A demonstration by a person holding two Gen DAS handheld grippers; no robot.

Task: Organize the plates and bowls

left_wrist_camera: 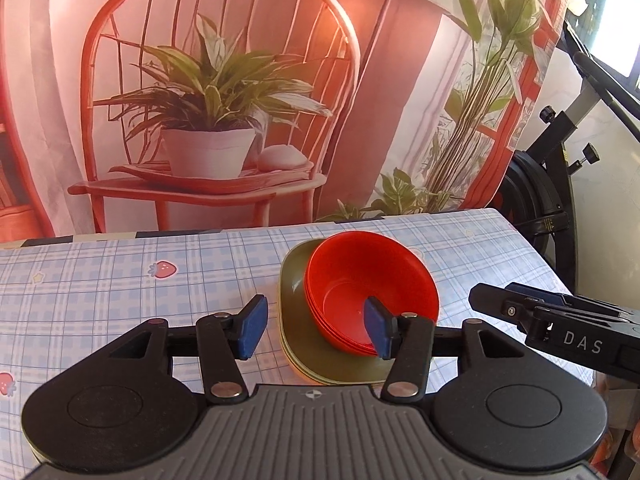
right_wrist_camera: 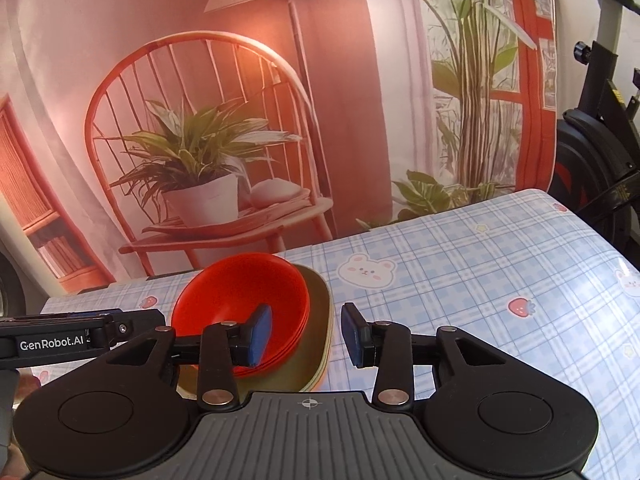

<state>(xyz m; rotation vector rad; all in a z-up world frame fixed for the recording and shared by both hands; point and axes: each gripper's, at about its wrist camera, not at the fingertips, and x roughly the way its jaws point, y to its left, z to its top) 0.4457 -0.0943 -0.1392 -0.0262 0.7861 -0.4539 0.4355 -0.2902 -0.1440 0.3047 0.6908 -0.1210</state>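
Observation:
Several red bowls (left_wrist_camera: 360, 280) (right_wrist_camera: 240, 292) sit nested on a stack of olive-green plates (left_wrist_camera: 296, 280) (right_wrist_camera: 318, 314) on the checked tablecloth. My left gripper (left_wrist_camera: 316, 328) hangs open over the stack's left side, one blue pad above the bowl and the other out over the cloth. My right gripper (right_wrist_camera: 307, 334) is open over the stack's right side, with its left pad above the bowl and its right pad past the plate rim. No pad presses on anything. Each gripper's black body shows at the edge of the other's view.
The table (left_wrist_camera: 120, 272) (right_wrist_camera: 480, 260) has a pale blue plaid cloth with bear and strawberry prints. A printed backdrop (left_wrist_camera: 200, 100) of a chair and plants hangs behind it. A black exercise bike (left_wrist_camera: 560, 168) (right_wrist_camera: 600, 140) stands off the right edge.

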